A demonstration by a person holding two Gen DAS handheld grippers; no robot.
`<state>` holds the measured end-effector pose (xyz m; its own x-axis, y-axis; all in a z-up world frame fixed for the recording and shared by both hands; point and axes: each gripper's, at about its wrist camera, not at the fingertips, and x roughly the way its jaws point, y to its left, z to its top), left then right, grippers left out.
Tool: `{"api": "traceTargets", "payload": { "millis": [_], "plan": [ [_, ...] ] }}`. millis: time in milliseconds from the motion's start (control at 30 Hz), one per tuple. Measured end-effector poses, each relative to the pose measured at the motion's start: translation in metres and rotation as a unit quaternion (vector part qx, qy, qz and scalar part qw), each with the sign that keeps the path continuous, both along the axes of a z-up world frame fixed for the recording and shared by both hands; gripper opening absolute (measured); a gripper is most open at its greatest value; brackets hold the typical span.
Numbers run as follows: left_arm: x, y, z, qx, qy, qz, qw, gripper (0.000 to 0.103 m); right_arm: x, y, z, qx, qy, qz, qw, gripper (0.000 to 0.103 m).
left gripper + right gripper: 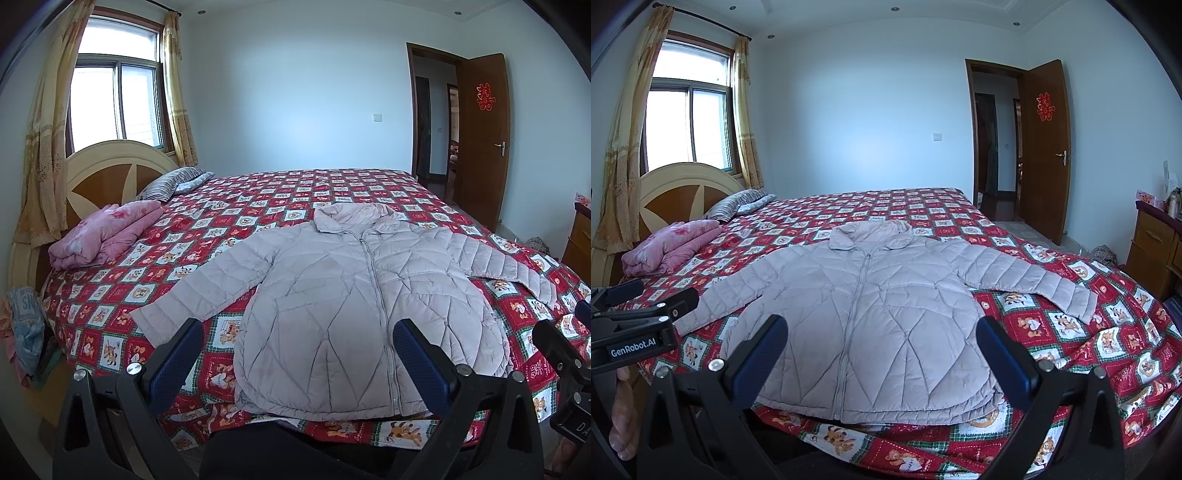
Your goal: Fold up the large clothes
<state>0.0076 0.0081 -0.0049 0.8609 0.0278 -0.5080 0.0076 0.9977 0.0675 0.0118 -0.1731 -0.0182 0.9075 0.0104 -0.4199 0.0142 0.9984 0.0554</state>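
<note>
The quilted jacket [343, 314] lies straight ahead of both my grippers, zipped, front up, sleeves spread to either side, its hem nearest me at the bed's edge. I judge it is laid flat like this so each sleeve can be folded in cleanly. My left gripper [295, 363] hangs short of the hem, fingers spread wide and empty; my right gripper [882, 360] beside it is likewise spread, holding nothing, ready for its side. Beneath the jacket is the red patterned bedspread [258, 199]. Further ahead to my left sit a folded pink quilt [103, 236] and a striped pillow [166, 182] by the headboard [110, 162]; an open door [484, 140] stands ahead to my right.
</note>
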Motion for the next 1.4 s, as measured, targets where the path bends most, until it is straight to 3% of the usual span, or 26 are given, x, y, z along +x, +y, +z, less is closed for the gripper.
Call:
{"api": "traceTargets", "payload": {
  "millis": [1400],
  "plan": [
    [0.0041,0.0038,0.0055,0.0,-0.004,0.01,0.9999,0.102,0.0021,0.0,-0.0041,0.005,0.004,0.003,1.0,0.103]
  ]
}}
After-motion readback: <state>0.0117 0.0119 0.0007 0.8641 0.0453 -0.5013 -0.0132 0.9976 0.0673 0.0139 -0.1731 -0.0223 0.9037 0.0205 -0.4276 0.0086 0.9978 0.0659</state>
